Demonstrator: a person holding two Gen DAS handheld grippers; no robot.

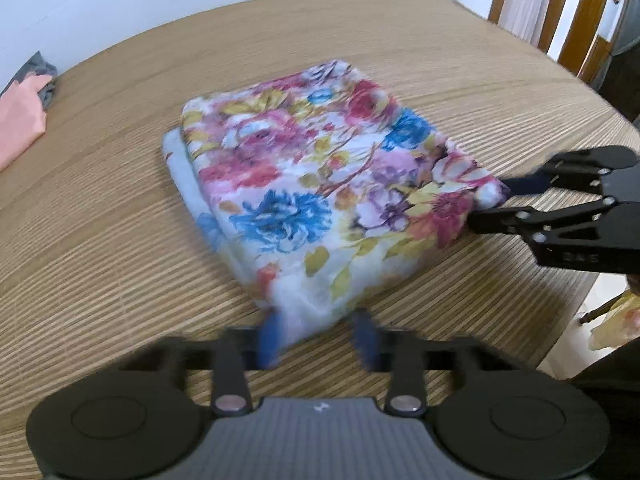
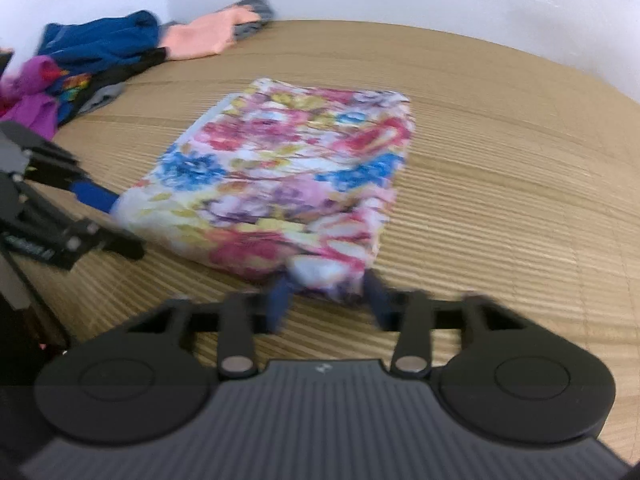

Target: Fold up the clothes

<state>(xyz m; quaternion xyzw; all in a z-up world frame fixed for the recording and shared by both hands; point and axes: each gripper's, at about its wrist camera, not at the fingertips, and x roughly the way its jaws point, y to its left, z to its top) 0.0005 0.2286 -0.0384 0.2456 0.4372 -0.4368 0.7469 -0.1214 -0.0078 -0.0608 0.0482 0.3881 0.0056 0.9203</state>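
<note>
A floral garment (image 1: 312, 184), folded into a thick rectangle, lies on the round wooden table (image 1: 120, 240). My left gripper (image 1: 320, 332) is open, its blue-padded fingers on either side of the garment's near corner. My right gripper (image 2: 330, 294) is open too, its fingers straddling the adjacent corner of the floral garment (image 2: 292, 172). The right gripper also shows in the left wrist view (image 1: 486, 204) at the garment's right corner. The left gripper shows in the right wrist view (image 2: 116, 220) at its left corner.
A pink and grey garment (image 1: 24, 108) lies at the table's far left edge. In the right wrist view a pile of blue, purple, black and pink clothes (image 2: 96, 64) sits at the back left by the wall. Wooden chair slats (image 1: 560, 8) stand beyond the table.
</note>
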